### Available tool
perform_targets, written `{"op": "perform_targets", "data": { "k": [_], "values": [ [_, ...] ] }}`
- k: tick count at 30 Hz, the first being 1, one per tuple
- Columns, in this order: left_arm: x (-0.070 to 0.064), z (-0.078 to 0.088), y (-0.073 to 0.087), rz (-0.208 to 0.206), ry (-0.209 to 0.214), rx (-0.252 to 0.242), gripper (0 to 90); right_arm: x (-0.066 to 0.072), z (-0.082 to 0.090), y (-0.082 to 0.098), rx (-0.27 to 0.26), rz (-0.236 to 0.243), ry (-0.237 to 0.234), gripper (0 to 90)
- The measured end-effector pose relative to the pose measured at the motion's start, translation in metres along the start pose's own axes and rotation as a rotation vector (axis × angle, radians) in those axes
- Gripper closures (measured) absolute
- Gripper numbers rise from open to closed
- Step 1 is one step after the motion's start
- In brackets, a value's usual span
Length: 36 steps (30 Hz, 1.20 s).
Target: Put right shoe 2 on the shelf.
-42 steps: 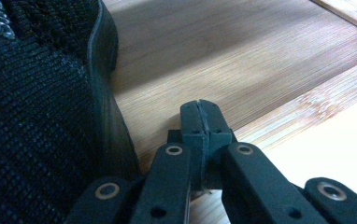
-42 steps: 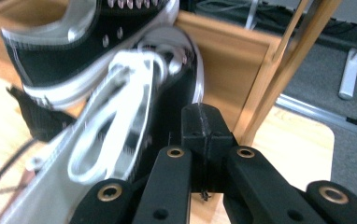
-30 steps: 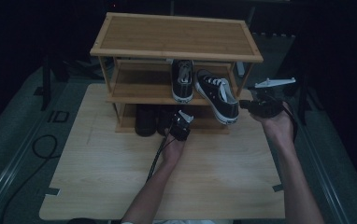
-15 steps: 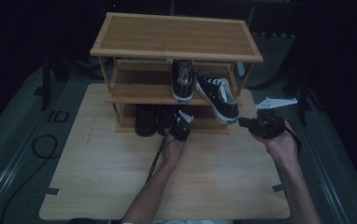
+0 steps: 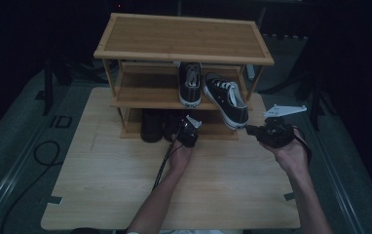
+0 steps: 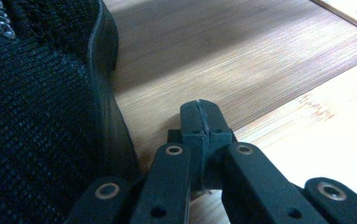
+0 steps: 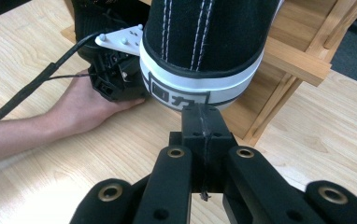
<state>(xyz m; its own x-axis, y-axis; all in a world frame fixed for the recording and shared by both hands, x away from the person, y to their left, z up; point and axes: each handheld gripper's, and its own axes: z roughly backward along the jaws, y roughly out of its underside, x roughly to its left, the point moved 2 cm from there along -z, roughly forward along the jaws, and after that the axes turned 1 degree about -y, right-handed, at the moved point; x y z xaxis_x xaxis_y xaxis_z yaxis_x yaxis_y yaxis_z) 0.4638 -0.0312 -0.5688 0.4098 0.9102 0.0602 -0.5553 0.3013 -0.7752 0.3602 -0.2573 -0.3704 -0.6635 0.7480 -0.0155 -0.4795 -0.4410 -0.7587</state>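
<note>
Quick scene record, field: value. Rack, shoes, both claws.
rack: wooden rack with three levels, at the far side of the table
middle shelf: two black sneakers, the right sneaker skewed, heel past the front edge
bottom shelf: dark shoes
left claw: shut, empty, beside a dark shoe
right claw: shut, empty, at the overhanging heel; contact unclear

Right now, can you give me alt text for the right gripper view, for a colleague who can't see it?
The right gripper, its jaws shut and empty, points at the white rubber heel of a black canvas sneaker overhanging a bamboo shoe rack. At left, the person's other hand rests on the wooden table, holding the left gripper.
</note>
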Motion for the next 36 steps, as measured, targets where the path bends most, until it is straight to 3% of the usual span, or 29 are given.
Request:
{"op": "perform_targets", "data": {
  "k": [18, 24, 36],
  "values": [
    [0.0, 0.0, 0.0, 0.005, 0.003, 0.0, 90.0, 0.004, -0.009, -0.01, -0.02, 0.0, -0.012, 90.0],
    [-0.001, 0.0, 0.0, 0.004, 0.003, -0.001, 90.0, 0.006, -0.014, -0.013, -0.017, 0.014, 0.006, 90.0],
    [-0.001, 0.0, 0.0, 0.001, 0.001, 0.001, 90.0, 0.005, -0.019, -0.016, -0.03, -0.007, -0.007, 90.0]
  ]
}}
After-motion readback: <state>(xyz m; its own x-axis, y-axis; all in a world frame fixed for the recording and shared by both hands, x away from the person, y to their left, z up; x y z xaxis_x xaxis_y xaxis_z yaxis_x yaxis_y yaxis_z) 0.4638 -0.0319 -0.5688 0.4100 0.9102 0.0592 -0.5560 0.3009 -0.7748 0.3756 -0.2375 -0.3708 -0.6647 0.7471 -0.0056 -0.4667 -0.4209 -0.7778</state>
